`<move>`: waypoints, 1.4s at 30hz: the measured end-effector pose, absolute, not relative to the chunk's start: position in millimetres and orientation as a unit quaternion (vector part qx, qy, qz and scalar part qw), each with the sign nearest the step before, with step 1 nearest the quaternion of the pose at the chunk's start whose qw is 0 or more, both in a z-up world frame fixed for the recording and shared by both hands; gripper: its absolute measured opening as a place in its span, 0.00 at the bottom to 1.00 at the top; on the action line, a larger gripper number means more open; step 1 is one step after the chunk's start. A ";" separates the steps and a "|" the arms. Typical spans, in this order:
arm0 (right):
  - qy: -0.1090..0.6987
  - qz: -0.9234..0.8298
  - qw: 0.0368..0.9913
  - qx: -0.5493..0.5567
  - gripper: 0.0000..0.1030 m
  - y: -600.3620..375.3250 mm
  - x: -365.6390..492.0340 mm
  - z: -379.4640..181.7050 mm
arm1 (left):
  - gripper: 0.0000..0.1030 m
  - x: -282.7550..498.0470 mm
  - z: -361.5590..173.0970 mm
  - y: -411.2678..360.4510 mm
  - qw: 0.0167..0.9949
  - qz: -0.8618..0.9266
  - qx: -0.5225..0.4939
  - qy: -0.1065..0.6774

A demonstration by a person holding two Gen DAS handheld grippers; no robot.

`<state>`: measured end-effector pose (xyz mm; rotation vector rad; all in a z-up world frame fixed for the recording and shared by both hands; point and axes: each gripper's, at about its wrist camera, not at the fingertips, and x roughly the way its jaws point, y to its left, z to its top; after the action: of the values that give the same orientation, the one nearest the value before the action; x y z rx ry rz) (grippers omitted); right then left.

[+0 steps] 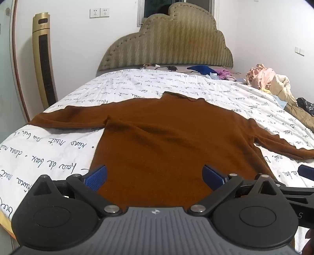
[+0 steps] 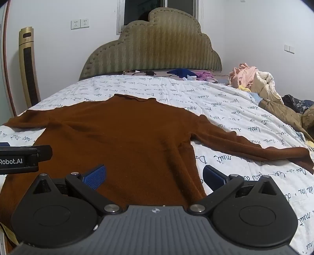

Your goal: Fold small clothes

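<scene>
Brown knit sweater [image 1: 157,133] is laid out flat on your bed, front down or up I honestly can't tell, with both sleeves stretched out sideways and the neck pointing to 12 o'clock toward the headboard [image 1: 166,43]. It sits on a white sheet [image 1: 49,149] covered in blue cursive writing.

Your left gripper [image 1: 155,177] is hanging over the hem end of the sweater, jaws spread wide, nothing between them. The blue pads [image 1: 97,176] both show over brown fabric, but whether they actually touch the knit isn't clear from this angle. From that camera the left sleeve runs out to about 9 o'clock and the right sleeve trails off toward 3 o'clock.

Your right gripper [image 2: 155,177] is also wide open and holding nothing. It's parked over the right-hand side edge of the sweater body: one pad over the brown knit, the other over the sheet just beside the edge. The right sleeve [image 2: 255,147] stretches away at roughly 2 o'clock from there, cuff lying flat on the sheet. You can see part of the left gripper poking in at 9 o'clock in the right wrist view, with some "Robot.AI" lettering on it.

Background stuff: a heap of pinkish and beige clothes [image 2: 253,78] at 2 o'clock near the bed's far corner, some blue and purple pieces up by the headboard, a gold tower fan or AC unit [image 1: 44,58] at 10 o'clock, and wall sockets [image 1: 99,12] above it.
</scene>
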<state>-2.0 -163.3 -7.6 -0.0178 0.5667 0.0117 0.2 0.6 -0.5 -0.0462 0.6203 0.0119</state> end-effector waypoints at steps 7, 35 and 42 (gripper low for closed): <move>0.281 0.003 0.960 -0.004 1.00 -166.7 -1.2 -9.8 | 1.00 -3.6 -1.1 -0.8 0.951 0.009 -0.020 0.307; 0.289 -0.005 0.957 0.013 1.00 -176.0 3.5 -18.5 | 1.00 2.1 -5.2 0.5 0.950 0.008 -0.014 0.312; 0.289 -0.004 0.957 0.013 1.00 -176.0 3.6 -18.7 | 1.00 1.7 -6.4 -0.7 0.950 0.008 -0.011 0.313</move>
<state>3.6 -176.0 -18.7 0.0274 0.5873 -0.0087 1.7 -0.7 -6.4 -0.0233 0.6362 0.0158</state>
